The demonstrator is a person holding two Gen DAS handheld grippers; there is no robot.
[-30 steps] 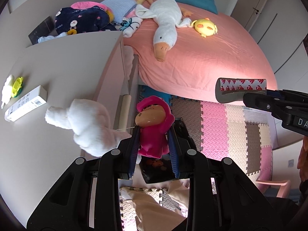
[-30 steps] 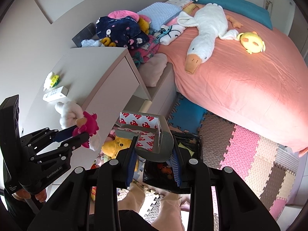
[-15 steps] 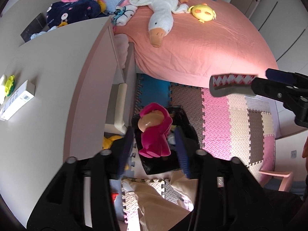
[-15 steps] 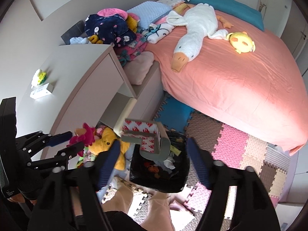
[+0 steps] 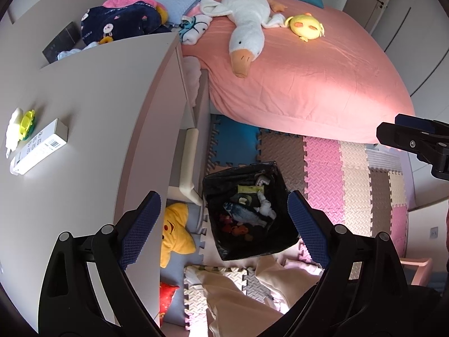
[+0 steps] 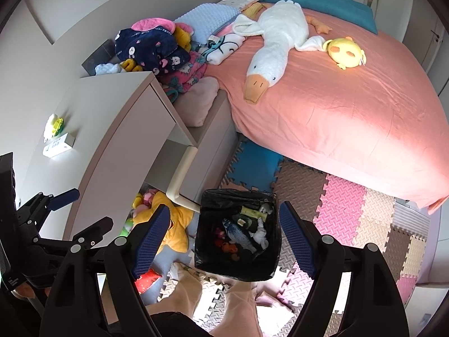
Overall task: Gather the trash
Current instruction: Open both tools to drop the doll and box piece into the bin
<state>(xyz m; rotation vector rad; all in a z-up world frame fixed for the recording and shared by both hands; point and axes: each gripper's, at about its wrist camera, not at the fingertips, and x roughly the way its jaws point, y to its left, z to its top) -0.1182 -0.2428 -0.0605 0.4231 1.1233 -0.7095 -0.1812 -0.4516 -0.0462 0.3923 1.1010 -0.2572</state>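
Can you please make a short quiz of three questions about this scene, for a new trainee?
1. True or false: the left gripper holds a toy between its fingers.
2. What stands on the floor mats right below both grippers?
3. Which yellow thing lies on the floor beside the bin: (a) a star cushion, (b) a banana, (c) a cup?

Key
1. False. Its fingers are opening and nothing is between them.
2. A black bin with a toy fish and other things inside; the right gripper is open above it too.
3. (a), the star cushion.
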